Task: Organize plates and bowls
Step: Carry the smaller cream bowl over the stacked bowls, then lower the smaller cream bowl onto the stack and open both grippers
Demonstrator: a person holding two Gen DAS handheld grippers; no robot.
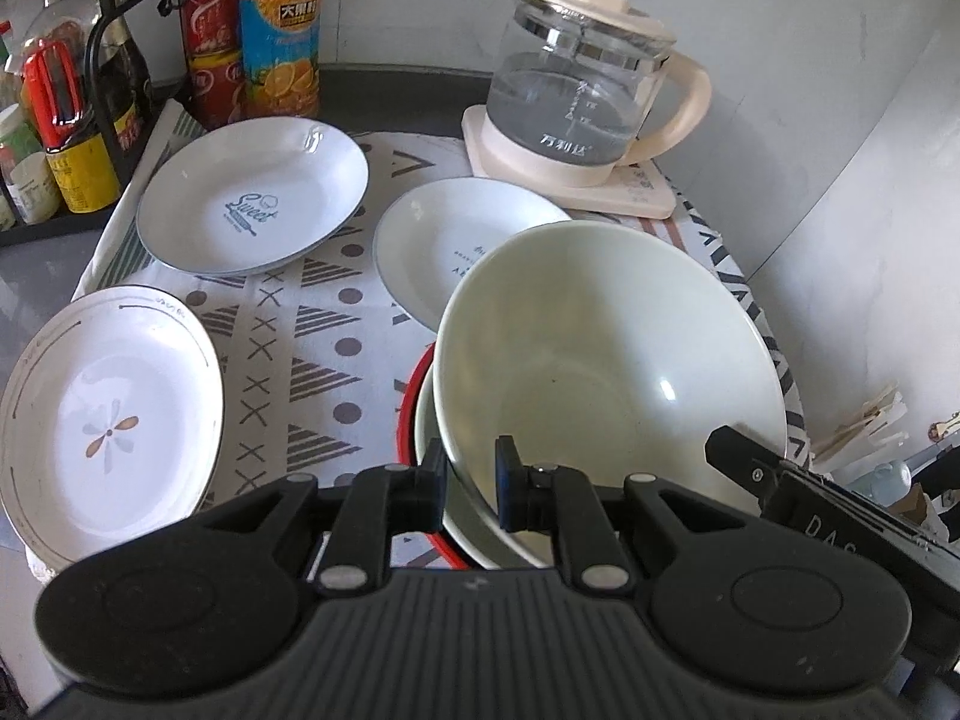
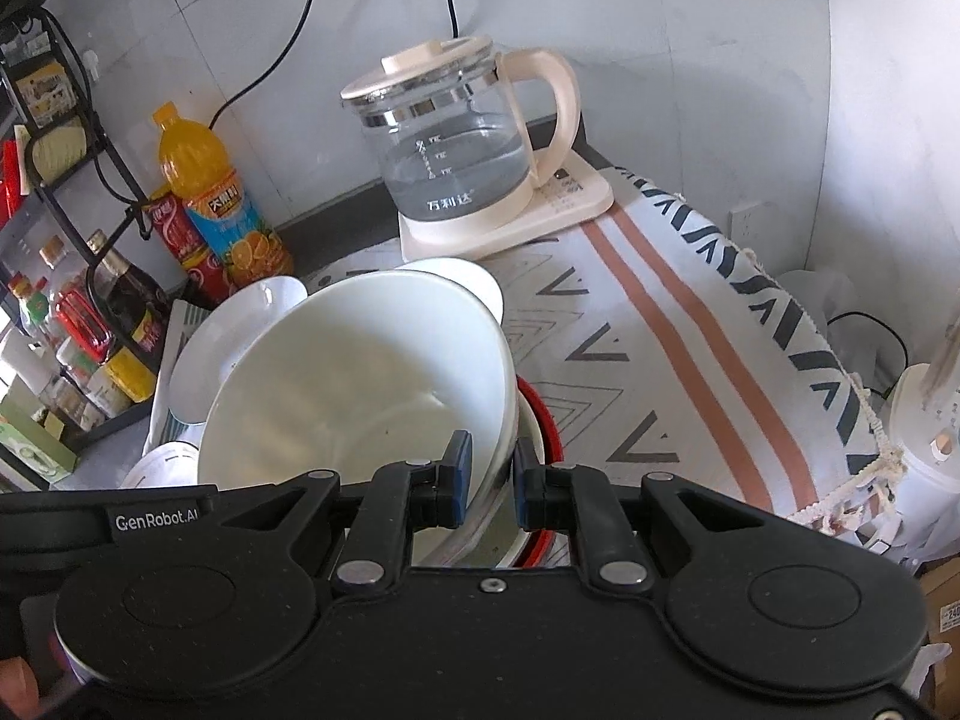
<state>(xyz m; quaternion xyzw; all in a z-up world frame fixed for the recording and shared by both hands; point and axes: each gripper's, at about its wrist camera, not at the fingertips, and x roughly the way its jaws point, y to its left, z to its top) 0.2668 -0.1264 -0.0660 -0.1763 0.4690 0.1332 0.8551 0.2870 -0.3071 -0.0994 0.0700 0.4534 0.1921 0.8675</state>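
Patterned cloth (image 1: 288, 324) carries three scattered plates; you pinch the pale bowl (image 1: 606, 354) with both left gripper (image 1: 472, 483) and right gripper (image 2: 487, 474), half-nested in the red-rimmed bowl (image 1: 411, 402).

Pale cream bowl (image 1: 606, 354), red-rimmed bowl (image 1: 414, 396) beneath, grey geometric-patterned cloth (image 1: 312, 324).

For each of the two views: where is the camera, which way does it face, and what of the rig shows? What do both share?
Left wrist: on the left tool, facing forward over the cream bowl toward three plates and the kettle; its fingers straddle the bowl's near-left rim. The right tool's edge shows at right.
Right wrist: on the right tool, facing forward-left over the same bowl; its fingers straddle the right rim, with a fingertip at the bottom left.
Shared: bowl, kettle, juice bottle, patterned cloth.
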